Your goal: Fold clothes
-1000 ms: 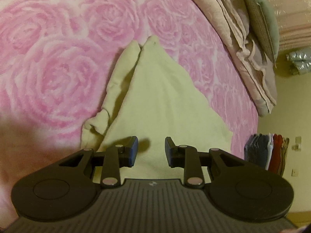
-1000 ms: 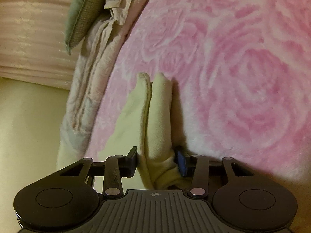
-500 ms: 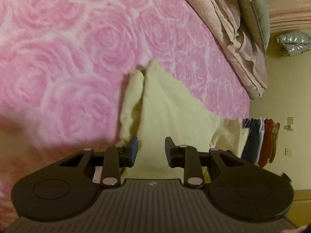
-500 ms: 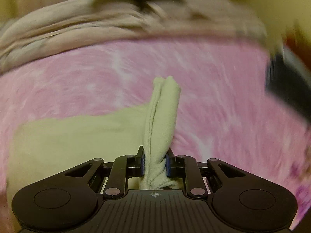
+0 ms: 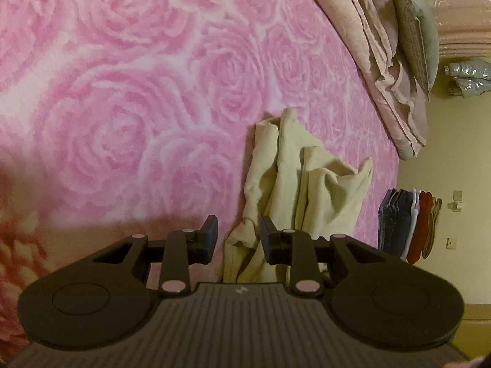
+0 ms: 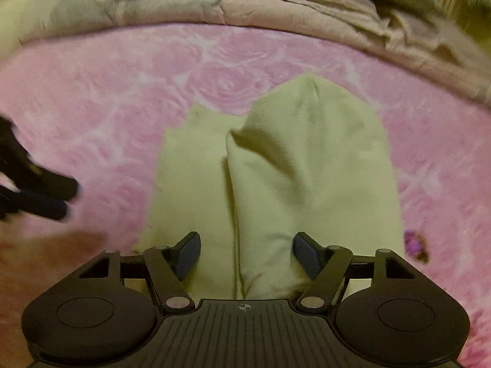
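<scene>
A pale yellow garment [image 5: 307, 184] lies rumpled on the pink rose bedspread [image 5: 122, 107]. My left gripper [image 5: 238, 234] hovers at its near left edge, jaws partly open, nothing pinched between them. In the right wrist view the garment [image 6: 307, 153] has a thick fold laid over its flat part. My right gripper [image 6: 247, 251] is above it with its jaws opening wide; the fold's near end lies between the pads, and they do not press on it. The left gripper's dark fingers [image 6: 36, 190] show blurred at that view's left edge.
A folded beige quilt [image 5: 383, 61] and a green pillow [image 5: 420, 24] lie along the bed's far side. A stack of folded clothes [image 5: 405, 224] stands beyond the bed edge by the wall. The quilt [image 6: 276, 9] spans the top of the right view.
The right gripper swung round with the bunched fold, laid it over the garment and let go, jaws spreading. The left gripper slid left, so the garment now sits to its right.
</scene>
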A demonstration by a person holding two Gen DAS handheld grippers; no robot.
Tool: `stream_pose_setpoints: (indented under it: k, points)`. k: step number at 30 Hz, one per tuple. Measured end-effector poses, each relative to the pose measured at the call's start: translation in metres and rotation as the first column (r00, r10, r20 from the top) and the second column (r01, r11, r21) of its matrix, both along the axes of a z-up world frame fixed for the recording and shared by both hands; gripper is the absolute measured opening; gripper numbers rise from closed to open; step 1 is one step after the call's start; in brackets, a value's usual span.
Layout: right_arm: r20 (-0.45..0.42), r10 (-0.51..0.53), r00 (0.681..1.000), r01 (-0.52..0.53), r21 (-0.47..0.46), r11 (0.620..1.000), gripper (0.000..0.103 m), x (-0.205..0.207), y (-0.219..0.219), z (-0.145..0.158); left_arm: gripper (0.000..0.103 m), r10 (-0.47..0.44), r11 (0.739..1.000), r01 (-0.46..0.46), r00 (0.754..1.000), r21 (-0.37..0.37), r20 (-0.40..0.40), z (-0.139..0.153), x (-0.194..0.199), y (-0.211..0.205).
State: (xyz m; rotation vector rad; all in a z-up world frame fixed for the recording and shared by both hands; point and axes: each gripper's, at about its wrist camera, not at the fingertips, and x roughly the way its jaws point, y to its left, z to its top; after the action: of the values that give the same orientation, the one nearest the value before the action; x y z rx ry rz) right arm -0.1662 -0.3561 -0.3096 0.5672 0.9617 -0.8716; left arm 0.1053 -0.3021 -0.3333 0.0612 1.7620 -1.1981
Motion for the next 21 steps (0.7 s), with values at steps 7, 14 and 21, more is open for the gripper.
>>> stream_pose_setpoints:
  k: [7, 14, 21]
  points:
    - [0.146, -0.229, 0.963, 0.230, 0.008, 0.973, 0.071, -0.102, -0.028, 0.054, 0.026, -0.037, 0.995, 0.030, 0.996, -0.094, -0.075, 0.008, -0.047, -0.017]
    - [0.056, -0.484, 0.873, 0.457, 0.249, 0.854, 0.062, -0.169, -0.086, -0.001, 0.033, -0.025, 0.998, 0.018, 0.994, -0.059, -0.107, -0.029, -0.105, -0.036]
    - [0.053, -0.477, 0.877, 0.440, 0.310, 0.843, 0.062, -0.166, -0.118, -0.024, 0.037, 0.023, 0.998, -0.027, 0.996, -0.050, -0.084, -0.042, -0.124, -0.039]
